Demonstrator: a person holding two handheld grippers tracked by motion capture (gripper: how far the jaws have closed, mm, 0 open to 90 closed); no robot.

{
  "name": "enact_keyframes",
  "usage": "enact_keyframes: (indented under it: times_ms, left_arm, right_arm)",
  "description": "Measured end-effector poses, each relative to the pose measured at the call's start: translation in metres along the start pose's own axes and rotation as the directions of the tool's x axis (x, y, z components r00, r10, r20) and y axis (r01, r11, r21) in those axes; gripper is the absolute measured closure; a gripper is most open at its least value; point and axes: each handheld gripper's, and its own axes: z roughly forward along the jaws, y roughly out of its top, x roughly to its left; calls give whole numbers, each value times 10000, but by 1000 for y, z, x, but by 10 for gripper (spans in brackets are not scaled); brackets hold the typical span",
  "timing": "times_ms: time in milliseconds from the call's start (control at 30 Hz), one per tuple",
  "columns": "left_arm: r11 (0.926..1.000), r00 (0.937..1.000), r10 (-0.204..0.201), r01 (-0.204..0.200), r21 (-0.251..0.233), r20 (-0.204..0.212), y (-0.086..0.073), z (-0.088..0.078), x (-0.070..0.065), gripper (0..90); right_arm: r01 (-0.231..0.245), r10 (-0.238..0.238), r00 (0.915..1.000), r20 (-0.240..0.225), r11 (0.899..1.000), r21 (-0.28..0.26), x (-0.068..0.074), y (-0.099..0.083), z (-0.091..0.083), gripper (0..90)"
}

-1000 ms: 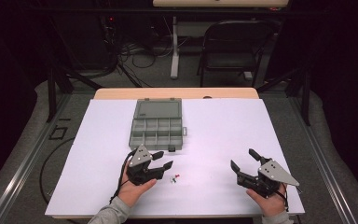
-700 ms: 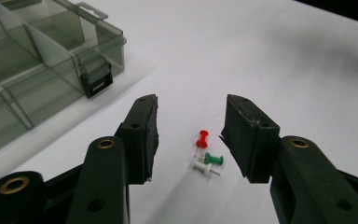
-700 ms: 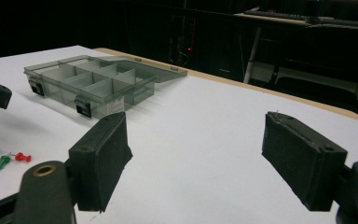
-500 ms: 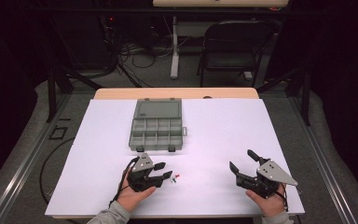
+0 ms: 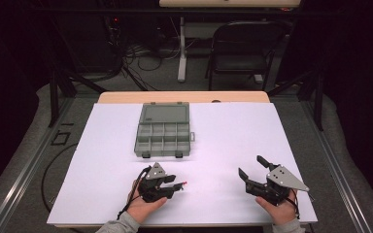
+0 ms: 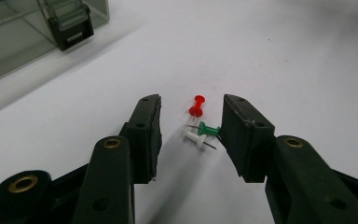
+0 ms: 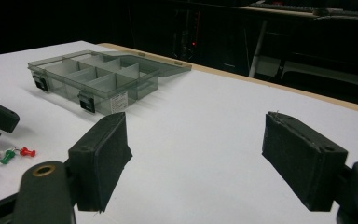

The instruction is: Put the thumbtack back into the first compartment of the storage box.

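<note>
Left gripper [image 6: 191, 119] has just been closing around three pushpins [image 6: 199, 127] on the bench [image 5: 223, 136] (pads not yet touching), right gripper [image 7: 198, 158] spread and idle, so nothing's in the open organizer box [image 5: 164, 130] yet.

Grey compartment box [image 5: 164, 130] sits open mid-bench, lid flat behind, 2 black latches on front wall. Bench [image 5: 233, 145] has white top, wood edge at far side. Behind it: black folding chair [image 5: 245, 48], white pole [image 5: 182, 48], cable tangle on floor [image 5: 136, 58].
</note>
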Motion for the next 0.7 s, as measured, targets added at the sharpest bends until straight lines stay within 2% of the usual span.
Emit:
enact_keyframes:
  times_ms: [133, 267, 367, 533, 700]
  left_arm:
    - [9999, 9999, -103, 103, 64, 45, -2, 2, -2, 604]
    - [9995, 9999, 122, -120, 284, -86, -2, 6, -5, 624]
    - [9992, 9998, 52, -45, 385, -167, -3, 8, -5, 648]
    - [9991, 9996, -181, 189, 385, -199, -4, 7, -1, 743]
    - [9989, 9995, -167, 179, 440, -265, -4, 6, 1, 818]
  right_arm:
    - [-50, 50, 10000, -28, 10000, 38, 0, -1, 1, 219]
    - [-52, 53, 10000, -28, 10000, 12, 0, 0, 0, 219]
    - [-85, 85, 10000, -12, 10000, 24, -1, 0, 0, 219]
    - [-110, 110, 9999, 22, 9999, 6, -2, -1, -3, 219]
    - [-101, 101, 9999, 40, 9999, 5, -3, -1, -3, 220]
